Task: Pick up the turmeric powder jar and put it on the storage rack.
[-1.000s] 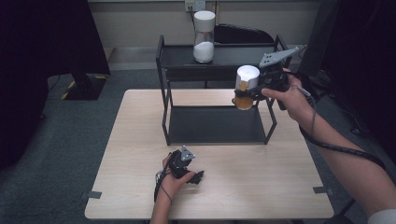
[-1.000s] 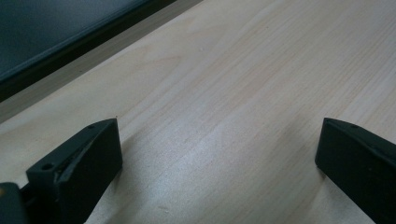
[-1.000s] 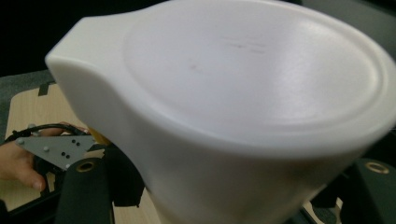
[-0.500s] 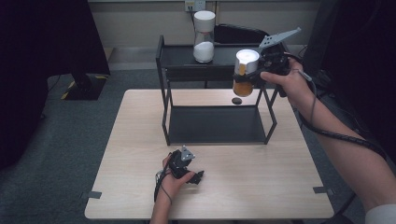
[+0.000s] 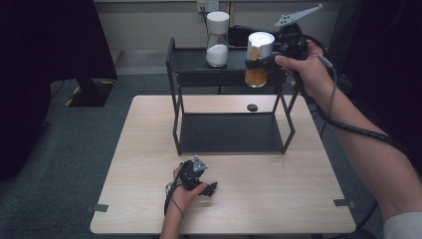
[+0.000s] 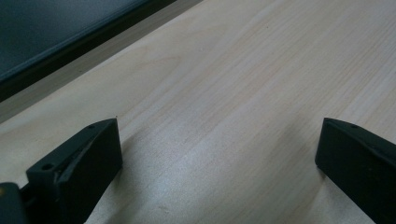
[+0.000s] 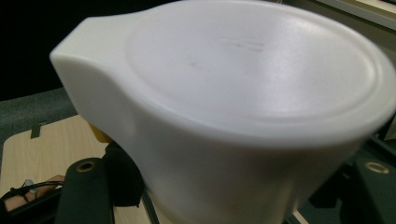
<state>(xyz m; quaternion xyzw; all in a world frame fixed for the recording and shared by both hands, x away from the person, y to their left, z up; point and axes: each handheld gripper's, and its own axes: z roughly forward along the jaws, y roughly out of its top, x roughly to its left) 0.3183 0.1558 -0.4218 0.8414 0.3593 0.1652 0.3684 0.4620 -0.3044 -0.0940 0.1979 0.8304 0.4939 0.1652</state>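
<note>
A jar with a white lid and orange contents (image 5: pixel 259 60) hangs in the air at the front right edge of the black shelf's top (image 5: pixel 196 60), with my right gripper (image 5: pixel 261 61) shut on it from the right. Its white lid (image 7: pixel 243 93) looms close in the right gripper view, between the two black jaws. A second jar with a white lid and white contents (image 5: pixel 217 40) stands upright on the shelf top. My left gripper (image 5: pixel 211 189) rests on the wooden table (image 5: pixel 149 149) near its front edge, open; its jaws (image 6: pixel 215 158) stand wide over bare wood.
The black two-level shelf (image 5: pixel 229 134) stands at the back middle of the table. A small black disc (image 5: pixel 252 107) lies on the table behind the shelf's lower level. A dark monitor stand (image 5: pixel 89 89) sits on the floor at the left. Cables trail from my right gripper.
My right gripper has lifted the orange jar up and toward the back, from in front of the shelf's side to the level of its top. The left gripper has stayed put.
</note>
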